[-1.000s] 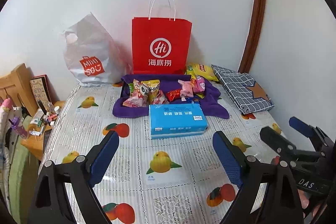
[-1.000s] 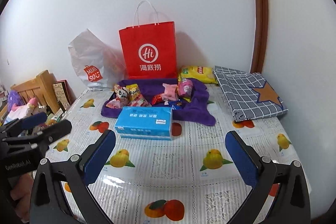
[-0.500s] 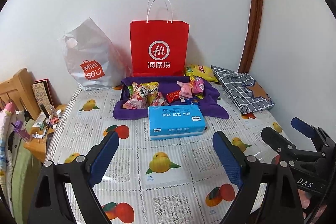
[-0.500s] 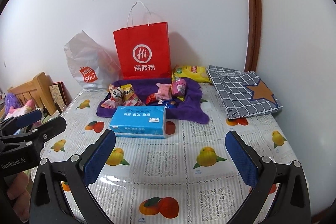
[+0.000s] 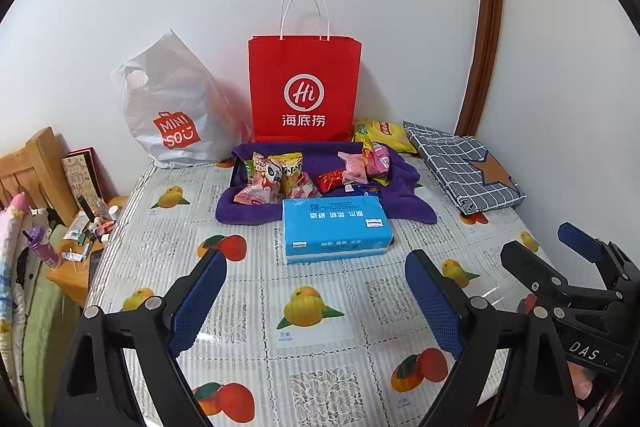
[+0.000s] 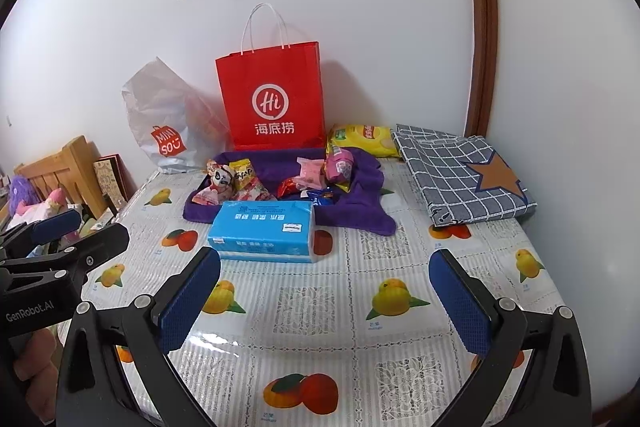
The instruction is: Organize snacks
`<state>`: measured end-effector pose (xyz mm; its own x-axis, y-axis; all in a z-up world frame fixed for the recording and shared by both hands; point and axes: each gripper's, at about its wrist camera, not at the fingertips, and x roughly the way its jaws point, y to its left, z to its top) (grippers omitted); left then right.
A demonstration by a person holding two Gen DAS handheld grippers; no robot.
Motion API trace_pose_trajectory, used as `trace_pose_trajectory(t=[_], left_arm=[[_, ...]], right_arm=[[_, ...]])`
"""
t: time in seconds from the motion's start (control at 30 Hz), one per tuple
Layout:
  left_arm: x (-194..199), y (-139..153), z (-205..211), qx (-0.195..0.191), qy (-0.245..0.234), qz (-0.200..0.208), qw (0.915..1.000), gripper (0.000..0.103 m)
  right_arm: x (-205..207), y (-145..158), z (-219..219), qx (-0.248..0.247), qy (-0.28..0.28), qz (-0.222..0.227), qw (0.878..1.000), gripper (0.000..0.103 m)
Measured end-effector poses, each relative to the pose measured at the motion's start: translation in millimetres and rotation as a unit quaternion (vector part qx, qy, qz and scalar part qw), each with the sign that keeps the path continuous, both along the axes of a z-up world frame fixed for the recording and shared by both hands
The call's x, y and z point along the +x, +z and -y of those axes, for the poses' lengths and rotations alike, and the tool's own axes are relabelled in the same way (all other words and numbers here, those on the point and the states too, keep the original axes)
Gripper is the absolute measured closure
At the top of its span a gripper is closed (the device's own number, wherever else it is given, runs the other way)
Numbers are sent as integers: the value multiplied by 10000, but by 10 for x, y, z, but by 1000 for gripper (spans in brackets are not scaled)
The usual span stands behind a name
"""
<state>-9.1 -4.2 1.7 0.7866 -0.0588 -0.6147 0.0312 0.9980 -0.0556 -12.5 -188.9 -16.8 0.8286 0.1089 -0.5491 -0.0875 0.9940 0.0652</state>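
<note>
Several snack packets (image 5: 280, 177) (image 6: 236, 181) lie on a purple towel (image 5: 404, 203) (image 6: 360, 203) at the back of the table. A yellow chip bag (image 5: 384, 133) (image 6: 362, 137) lies behind it. A red paper bag (image 5: 304, 87) (image 6: 272, 99) stands upright against the wall. A blue tissue pack (image 5: 334, 229) (image 6: 262, 231) lies in front of the towel. My left gripper (image 5: 316, 299) is open and empty, well short of the tissue pack. My right gripper (image 6: 324, 299) is open and empty too; it also shows in the left wrist view (image 5: 552, 247).
A white plastic bag (image 5: 172, 115) (image 6: 168, 123) leans on the wall left of the red bag. A folded checked cloth (image 5: 464, 167) (image 6: 464, 175) lies at the back right. A cluttered wooden stand (image 5: 76, 251) is off the table's left edge. The tablecloth (image 5: 312, 311) has fruit prints.
Both cameras have drawn back and tilted up slightly, so the table's objects sit a little lower and farther. Both grippers stay open. Nothing on the table has moved.
</note>
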Motion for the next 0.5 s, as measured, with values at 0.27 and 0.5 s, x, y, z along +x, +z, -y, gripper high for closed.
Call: trace_pose_trajectory(t=[0.27,0.5], left_arm=[[-15,9,-14,11,3,2,10000,12],[-22,23,-30,30,0,17,10000,12]], right_arm=[[-26,20,-9,-1,18,32,10000,0],[-50,33,1,14,11,44,10000,0]])
